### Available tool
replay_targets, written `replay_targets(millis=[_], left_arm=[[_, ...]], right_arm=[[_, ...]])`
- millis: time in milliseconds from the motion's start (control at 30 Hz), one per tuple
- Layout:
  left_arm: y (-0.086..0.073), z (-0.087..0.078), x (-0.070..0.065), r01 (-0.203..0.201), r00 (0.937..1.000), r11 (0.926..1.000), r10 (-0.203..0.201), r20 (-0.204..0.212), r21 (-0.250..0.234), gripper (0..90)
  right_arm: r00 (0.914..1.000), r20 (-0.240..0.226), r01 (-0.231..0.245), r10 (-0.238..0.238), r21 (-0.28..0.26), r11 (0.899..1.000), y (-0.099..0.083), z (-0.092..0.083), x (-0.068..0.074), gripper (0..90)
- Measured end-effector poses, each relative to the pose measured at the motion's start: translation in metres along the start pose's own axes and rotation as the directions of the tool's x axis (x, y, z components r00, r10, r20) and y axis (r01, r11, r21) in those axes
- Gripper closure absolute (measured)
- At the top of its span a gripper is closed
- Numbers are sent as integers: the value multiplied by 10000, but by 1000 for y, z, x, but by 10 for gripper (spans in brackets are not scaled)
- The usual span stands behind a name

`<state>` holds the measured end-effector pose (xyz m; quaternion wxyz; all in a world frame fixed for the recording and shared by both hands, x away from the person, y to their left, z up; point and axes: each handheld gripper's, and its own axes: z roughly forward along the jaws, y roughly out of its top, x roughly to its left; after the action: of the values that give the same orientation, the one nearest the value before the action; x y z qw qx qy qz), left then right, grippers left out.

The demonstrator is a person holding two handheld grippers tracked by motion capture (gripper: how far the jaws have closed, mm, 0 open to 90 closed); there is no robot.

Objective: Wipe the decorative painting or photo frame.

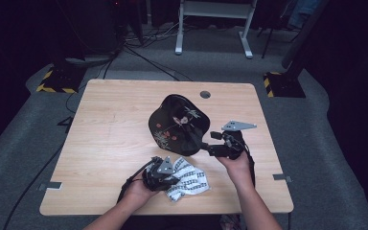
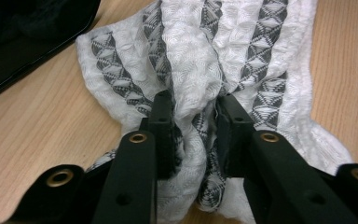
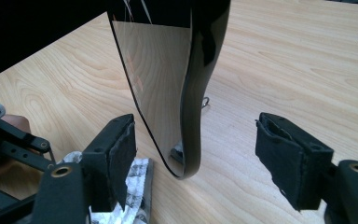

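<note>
Light wood tabletop, rounded corners, faint scuffs in grain. Round cable hole near far edge. Small grey metal tabs at near left and right edges. Grey carpet floor all around. Black cables trailing across carpet beyond far edge. Yellow-black hazard-striped bases at far left and far right. White frame legs farther back, in shadow.

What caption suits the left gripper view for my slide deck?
Left gripper with its fingers pinching a bunched white-and-grey patterned cloth on the wooden table.
</note>
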<state>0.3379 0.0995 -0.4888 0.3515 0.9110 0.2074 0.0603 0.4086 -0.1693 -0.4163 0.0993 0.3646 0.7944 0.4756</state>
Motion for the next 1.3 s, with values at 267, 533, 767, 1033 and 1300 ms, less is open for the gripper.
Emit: replay_targets(millis=[267, 533, 767, 1033, 1300], left_arm=[[-1, -31, 3, 271, 9991, 9979, -251, 344, -581, 760], [-12, -67, 22, 1288, 9912, 9859, -1246, 446, -1067, 759], [-27, -92, 34, 1807, 9822, 9743, -1860, -275, -1342, 756], [-44, -109, 44, 2438, 9646, 9555, -2567, -609, -1662, 756], [-58, -123, 55, 2864, 9461, 9377, -3092, -966, -1965, 755]], right_arm=[[9994, -227, 262, -263, -43, 9996, 8, 7, 1, 322], [9977, -319, 599, -601, -80, 9982, 17, 10, 3, 396], [9960, -501, 724, -741, -352, 9968, 27, 6, -3, 470], [9904, -998, 899, -960, -634, 9939, 35, 12, -1, 571], [9773, -1777, 1045, -1157, -709, 9920, 36, 15, -4, 759]])
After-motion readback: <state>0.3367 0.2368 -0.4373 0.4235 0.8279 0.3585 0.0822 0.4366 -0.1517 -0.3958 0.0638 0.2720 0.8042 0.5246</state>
